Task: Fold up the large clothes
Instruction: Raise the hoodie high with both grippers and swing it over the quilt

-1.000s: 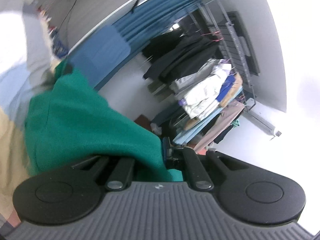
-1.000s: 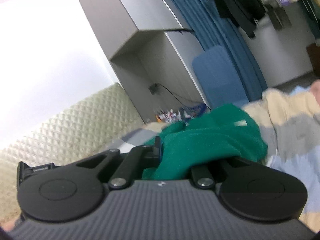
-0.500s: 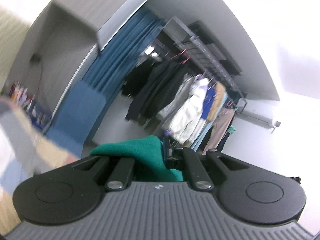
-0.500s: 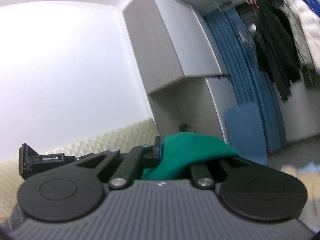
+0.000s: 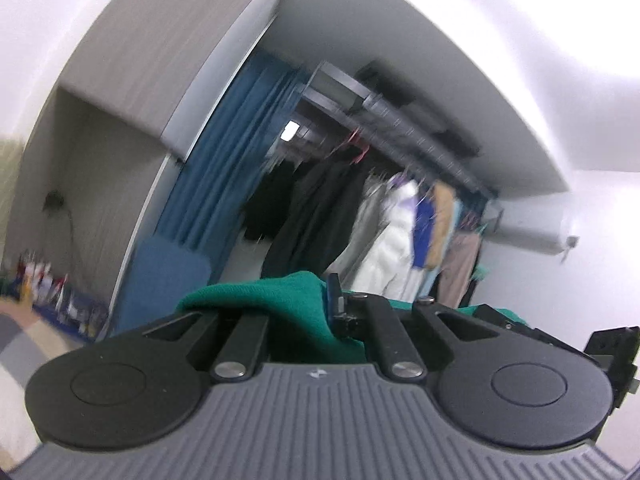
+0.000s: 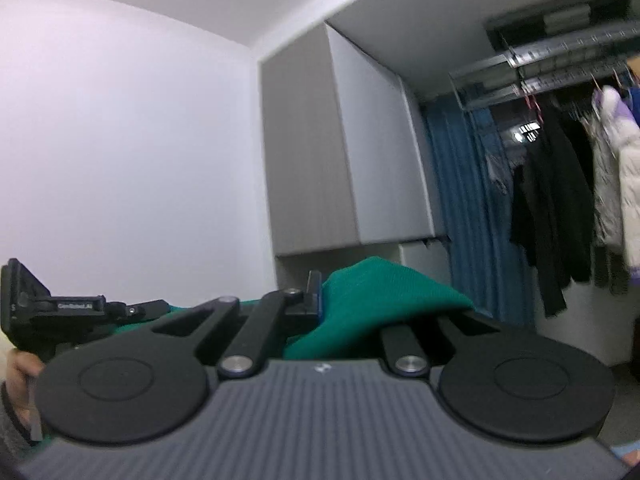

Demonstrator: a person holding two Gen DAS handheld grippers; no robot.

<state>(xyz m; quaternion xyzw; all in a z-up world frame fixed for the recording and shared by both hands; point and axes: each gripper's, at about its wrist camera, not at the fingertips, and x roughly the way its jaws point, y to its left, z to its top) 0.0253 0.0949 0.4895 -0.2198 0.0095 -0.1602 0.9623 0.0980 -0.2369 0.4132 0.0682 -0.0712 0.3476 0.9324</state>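
A green knitted garment (image 5: 276, 300) is clamped in my left gripper (image 5: 326, 304), which is shut on it and raised high, facing the room. My right gripper (image 6: 324, 304) is also shut on the same green garment (image 6: 384, 296) and held up at about the same height. Cloth bunches over the fingers of both grippers, so the fingertips are mostly hidden. The rest of the garment hangs below, out of view. The left gripper's body (image 6: 52, 308) shows at the left edge of the right wrist view, and the right gripper's body (image 5: 608, 344) at the right edge of the left wrist view.
A clothes rack with hanging coats (image 5: 360, 216) stands ahead, next to a blue curtain (image 5: 224, 176) and a grey cabinet (image 6: 340, 168). A blue chair back (image 5: 164, 280) sits below the curtain. A patterned bed cover (image 5: 16, 320) shows at the far left.
Both grippers have swung upward with the green garment, from looking down at the bed to facing the wall, cabinet and clothes rack. The grips stay shut.
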